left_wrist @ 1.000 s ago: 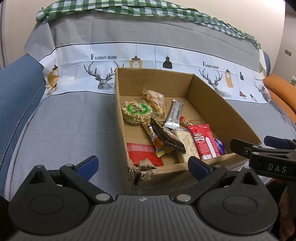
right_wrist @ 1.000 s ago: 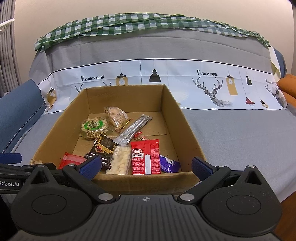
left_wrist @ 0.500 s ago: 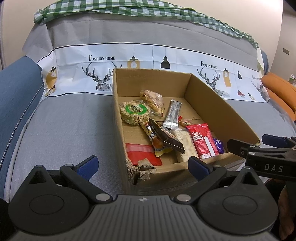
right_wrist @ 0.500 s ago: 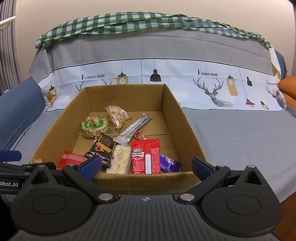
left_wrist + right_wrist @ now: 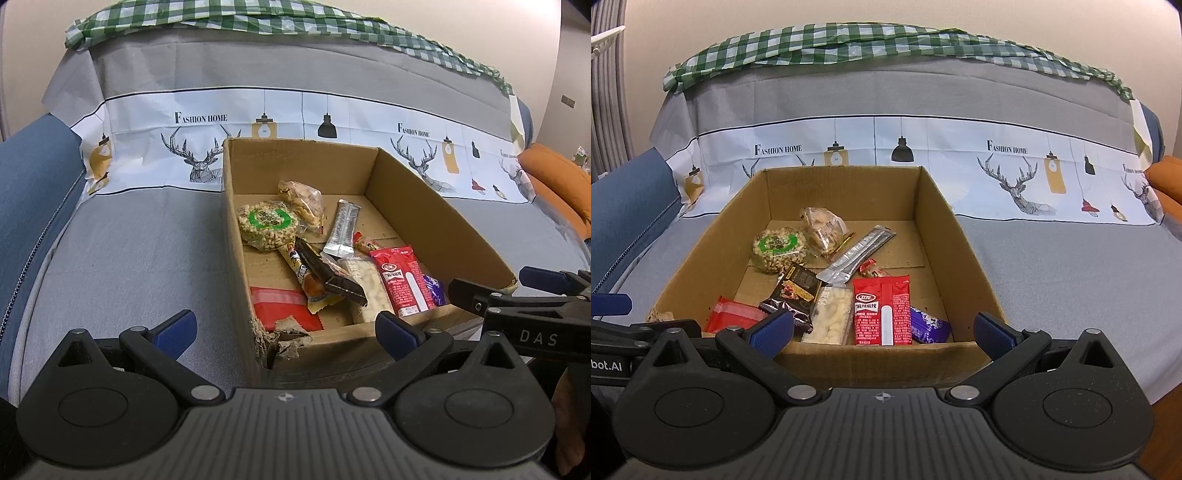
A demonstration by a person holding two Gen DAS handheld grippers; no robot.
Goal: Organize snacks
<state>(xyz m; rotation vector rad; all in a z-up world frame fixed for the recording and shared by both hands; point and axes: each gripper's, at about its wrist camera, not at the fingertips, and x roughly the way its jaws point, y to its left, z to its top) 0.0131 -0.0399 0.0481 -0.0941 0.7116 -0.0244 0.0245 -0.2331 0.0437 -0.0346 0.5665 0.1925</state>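
Observation:
An open cardboard box (image 5: 436, 218) (image 5: 945, 229) sits on a grey sofa seat. It holds several snacks: a round peanut cake with a green label (image 5: 267, 223) (image 5: 779, 247), a clear bag of crackers (image 5: 301, 201), a silver stick pack (image 5: 343, 229) (image 5: 858, 253), a black bar (image 5: 330, 277) (image 5: 796, 291), a red sachet (image 5: 400, 280) (image 5: 882, 310), a purple wrapper (image 5: 929, 325) and a red packet (image 5: 279, 304). My left gripper (image 5: 284, 328) is open and empty before the box's torn front left corner. My right gripper (image 5: 882, 330) is open and empty at the front wall.
The sofa back carries a printed deer cover (image 5: 1015, 173) and a green checked cloth (image 5: 886, 40). A blue cushion (image 5: 29, 184) lies left, an orange cushion (image 5: 557, 177) right. The right gripper's fingers (image 5: 517, 295) show at the left wrist view's right edge.
Both views have shifted slightly; the box sits a touch lower and closer in the frames. Both grippers stay open and empty, and the snacks have not moved.

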